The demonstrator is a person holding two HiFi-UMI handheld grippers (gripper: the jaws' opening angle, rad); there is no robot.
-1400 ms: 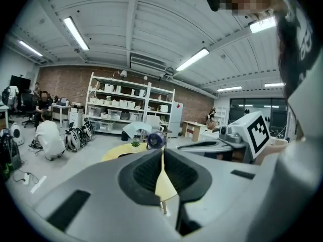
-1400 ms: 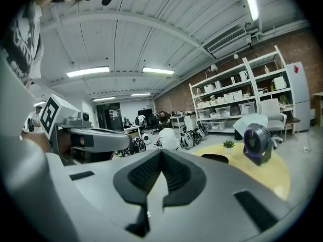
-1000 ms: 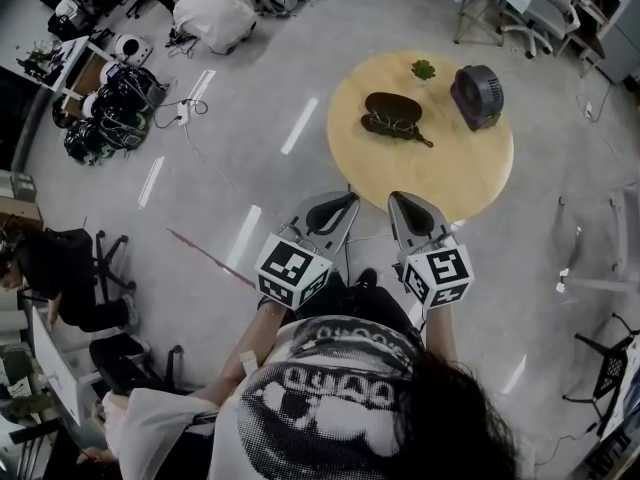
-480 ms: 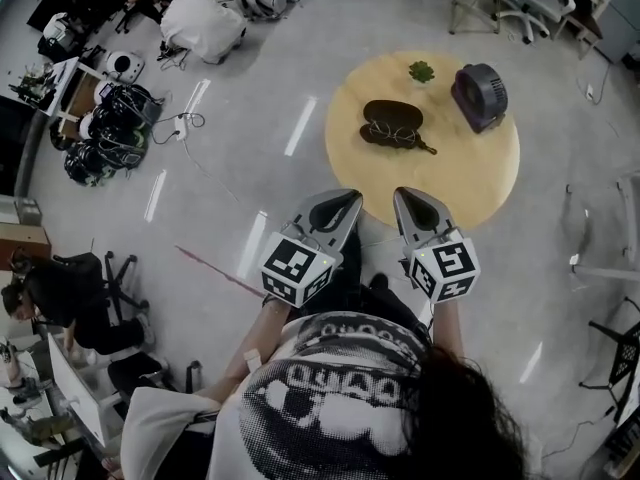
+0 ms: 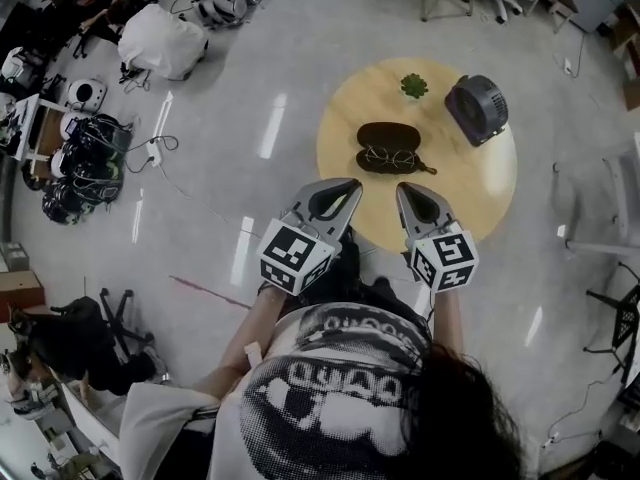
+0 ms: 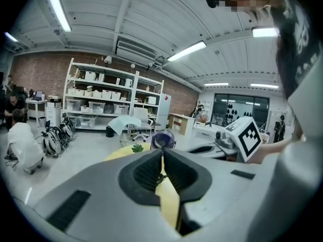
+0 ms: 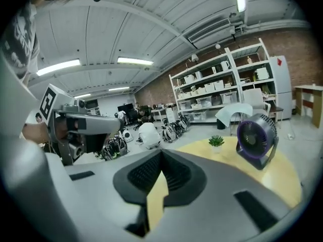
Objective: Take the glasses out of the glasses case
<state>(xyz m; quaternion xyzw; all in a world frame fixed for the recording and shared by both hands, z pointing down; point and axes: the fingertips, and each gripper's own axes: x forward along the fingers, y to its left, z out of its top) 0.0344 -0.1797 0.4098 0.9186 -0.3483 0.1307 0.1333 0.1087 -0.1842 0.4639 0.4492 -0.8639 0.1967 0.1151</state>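
Note:
A dark glasses case [image 5: 390, 140] lies open on the round yellow table [image 5: 460, 178]. The glasses [image 5: 390, 157] rest in its near half. My left gripper [image 5: 352, 182] is shut and empty, and its tip hangs over the table's near edge, short of the case. My right gripper [image 5: 404, 187] is beside it, also shut and empty, pointing at the case from just in front. In the left gripper view the closed fingertips [image 6: 162, 153] meet in front of the tabletop. The case is hidden behind the jaws in both gripper views.
A purple-grey fan [image 5: 475, 108] and a small potted plant [image 5: 414, 86] stand at the table's far side. Cables, helmets [image 5: 85, 158] and a white bag [image 5: 160, 40] lie on the floor at left. Chairs [image 5: 620, 318] stand at right, and shelving [image 6: 101, 100] lines the far wall.
The person has stepped toward the table, so both grippers have moved forward from over the floor to the table's near edge. Both stayed shut.

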